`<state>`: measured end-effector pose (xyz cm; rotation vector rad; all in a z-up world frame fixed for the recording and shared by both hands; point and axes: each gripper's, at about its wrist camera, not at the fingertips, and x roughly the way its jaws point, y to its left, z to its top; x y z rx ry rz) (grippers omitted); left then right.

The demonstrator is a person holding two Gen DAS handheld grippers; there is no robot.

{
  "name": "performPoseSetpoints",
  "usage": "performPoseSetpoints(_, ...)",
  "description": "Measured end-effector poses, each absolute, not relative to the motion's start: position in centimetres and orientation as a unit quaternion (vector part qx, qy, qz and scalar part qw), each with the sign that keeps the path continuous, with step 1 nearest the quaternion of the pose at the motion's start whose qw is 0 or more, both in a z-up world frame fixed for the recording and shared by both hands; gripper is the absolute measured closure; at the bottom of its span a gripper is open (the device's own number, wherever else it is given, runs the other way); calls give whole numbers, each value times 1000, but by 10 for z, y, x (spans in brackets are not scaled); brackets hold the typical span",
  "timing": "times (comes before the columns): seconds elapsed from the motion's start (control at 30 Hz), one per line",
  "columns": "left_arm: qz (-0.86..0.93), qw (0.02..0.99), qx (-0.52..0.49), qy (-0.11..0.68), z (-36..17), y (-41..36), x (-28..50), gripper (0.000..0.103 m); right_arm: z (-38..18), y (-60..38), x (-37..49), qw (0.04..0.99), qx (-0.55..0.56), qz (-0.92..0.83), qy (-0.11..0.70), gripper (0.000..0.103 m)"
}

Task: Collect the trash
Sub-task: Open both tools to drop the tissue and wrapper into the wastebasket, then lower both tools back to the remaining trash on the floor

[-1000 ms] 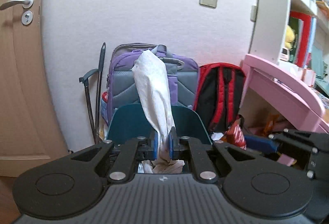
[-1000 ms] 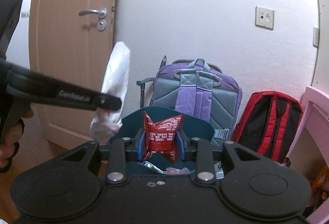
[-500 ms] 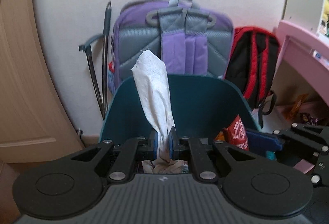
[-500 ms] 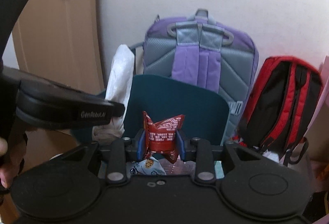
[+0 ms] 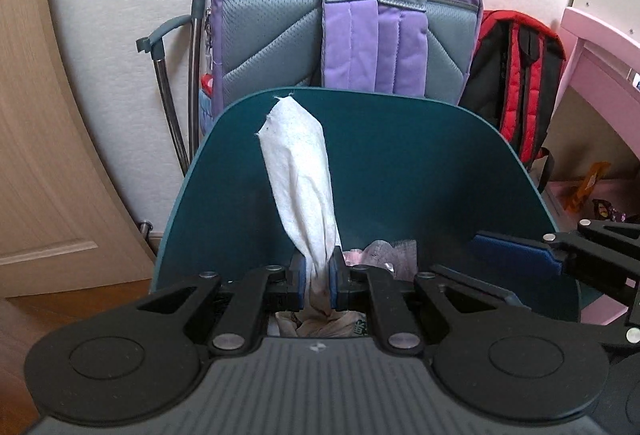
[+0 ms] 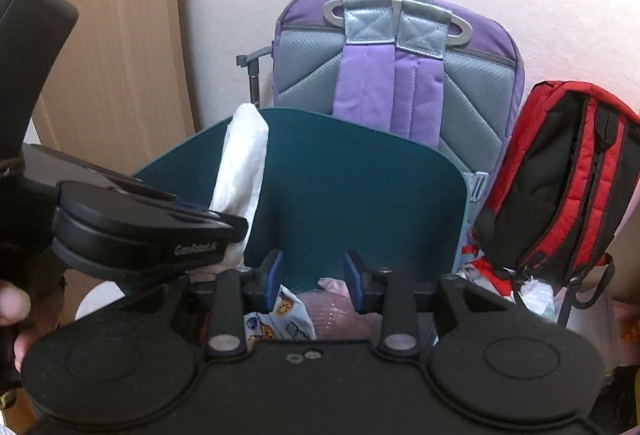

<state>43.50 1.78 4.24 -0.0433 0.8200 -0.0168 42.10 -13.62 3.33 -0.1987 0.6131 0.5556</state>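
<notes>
My left gripper point(image 5: 317, 281) is shut on a white tissue point(image 5: 300, 179) that stands up in front of the teal trash bin point(image 5: 420, 163). The tissue also shows in the right wrist view point(image 6: 240, 171), beside the bin point(image 6: 360, 203). My right gripper point(image 6: 314, 281) is open and empty over the bin's mouth. Below it lie a cookie wrapper point(image 6: 286, 315) and pale plastic trash point(image 6: 336, 311). One right fingertip point(image 5: 512, 255) shows over the bin in the left wrist view. The red snack wrapper is out of sight.
A purple backpack point(image 5: 360, 27) and a red backpack point(image 5: 516, 75) lean on the wall behind the bin. A wooden door point(image 6: 100, 35) is at the left. A pink desk point(image 5: 600, 47) is at the right, with small wrappers point(image 5: 588, 187) under it.
My right gripper has opened and the red snack wrapper it held is gone from its jaws. Both grippers have moved closer to the bin and lower. The left still holds the tissue.
</notes>
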Motion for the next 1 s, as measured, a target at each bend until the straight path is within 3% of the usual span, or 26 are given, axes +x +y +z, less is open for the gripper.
performPoseSetpoints(0.13, -4, 915, -30, 401, 41, 18, 431, 84, 34, -138, 419, 912, -100, 265, 297, 63)
performPoseSetpoints(0.33, 0, 923, -34, 384, 51, 16, 416, 54, 43, -146, 404, 916, -99, 261, 287, 60)
performPoseSetpoints(0.4, 9, 924, -36, 380, 56, 16, 409, 36, 47, -150, 398, 920, -99, 255, 281, 60)
performPoseSetpoints(0.47, 3, 927, -43, 372, 63, 16, 400, 30, 52, -157, 393, 921, -90, 256, 279, 59)
performPoseSetpoints(1.0, -29, 943, -52, 329, 119, 7, 295, 28, 101, -185, 294, 919, -56, 287, 266, 57)
